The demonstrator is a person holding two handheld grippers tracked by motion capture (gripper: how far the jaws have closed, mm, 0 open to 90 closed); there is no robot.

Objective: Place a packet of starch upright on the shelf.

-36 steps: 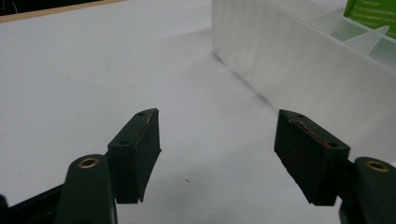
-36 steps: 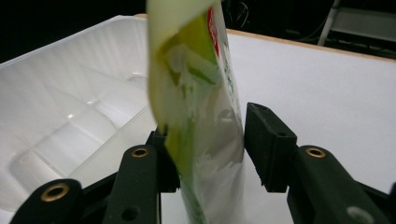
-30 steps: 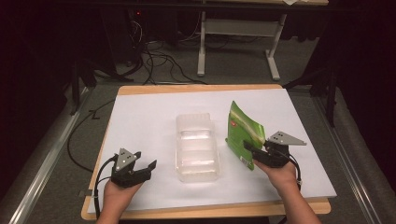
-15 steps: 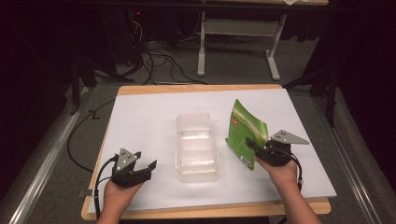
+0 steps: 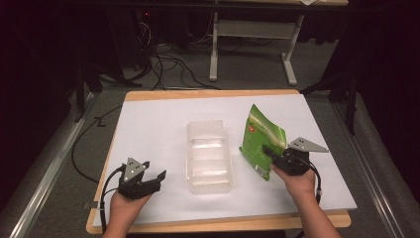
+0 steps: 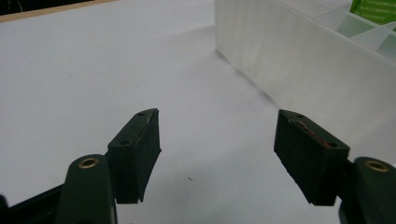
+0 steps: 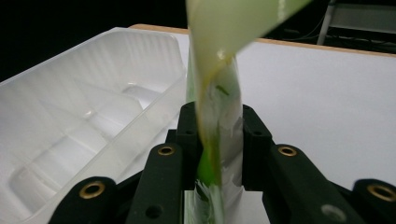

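Right gripper point(image 5: 270, 151) is clamped on the green snack bag point(image 5: 260, 139), jaws pinching its lower edge near the corner. In the right gripper view the crimped foil of the bag point(image 7: 217, 116) is squeezed flat between the two black pads point(image 7: 189, 135), and the rest of the bag curls up out of frame. Bag is held upright, tilted a bit, just right of the clear plastic tray point(image 5: 208, 156). Can't tell whether its bottom corner touches the table or hangs just above it.

The tray sits mid-table on the white sheet point(image 5: 148, 129), long axis running away from the person. It's divided into compartments: ribbed walls and stepped floor show in the right gripper view point(image 7: 88, 121), and partition walls show at the top right of the left gripper view point(image 6: 299, 56). Compartments look empty; nothing in them that I can make out. The bag is outside the tray, near its right wall, not over it.

Left gripper point(image 5: 153, 179) is spread wide, holding nothing. It rests low by the table's near edge, well left of the tray's near left corner, pointing toward it. In the left gripper view both pads point(image 6: 140, 149) are far apart with bare white sheet between them.
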